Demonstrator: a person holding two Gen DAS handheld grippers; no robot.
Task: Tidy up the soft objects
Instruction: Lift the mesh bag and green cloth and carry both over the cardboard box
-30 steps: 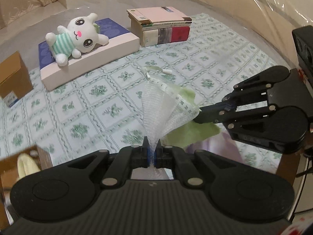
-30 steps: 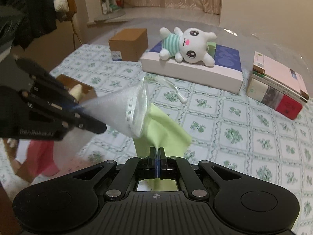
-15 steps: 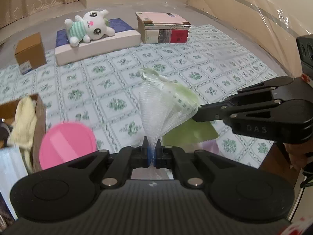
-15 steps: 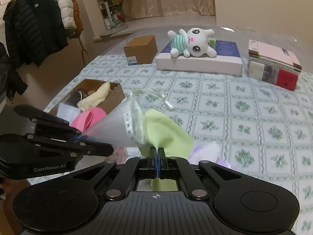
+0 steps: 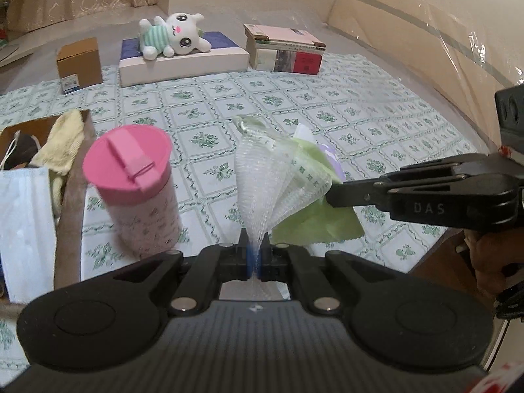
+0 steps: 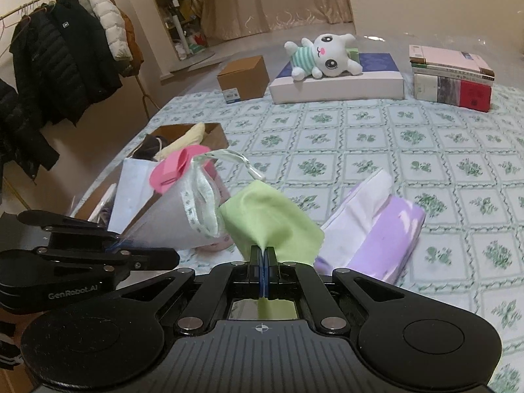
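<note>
A mesh pouch (image 5: pixel 262 193) is being pinched by the left gripper (image 5: pixel 254 255), its jaws closed tight on the pouch's narrow end, so that the pouch is fanning out ahead of the fingers with its mouth pointing away. A green cloth (image 6: pixel 268 222) is being clamped by the right gripper (image 6: pixel 263 271), also fully closed, with a tail of the cloth hanging behind the pads. Both items are being held in the air above the near edge of the table (image 5: pixel 327 108), just beside each other, the cloth touching or nearly touching the pouch's rim.

The brown box (image 6: pixel 183 137), already holding a yellow cloth (image 5: pixel 62 140) and a mask (image 5: pixel 26 222), is sitting at the near left corner of the table. It is lying to the left of both grippers, and the left gripper is judged to be the nearer one. A pink cup (image 5: pixel 134 183) is standing between the pouch and the box, so any move leftward is likely to need clearance over it. The pouch's long axis is running forward from the gripper, away from the box. A purple pack (image 6: pixel 376 229) is lying on the table to the right of the cloth.
</note>
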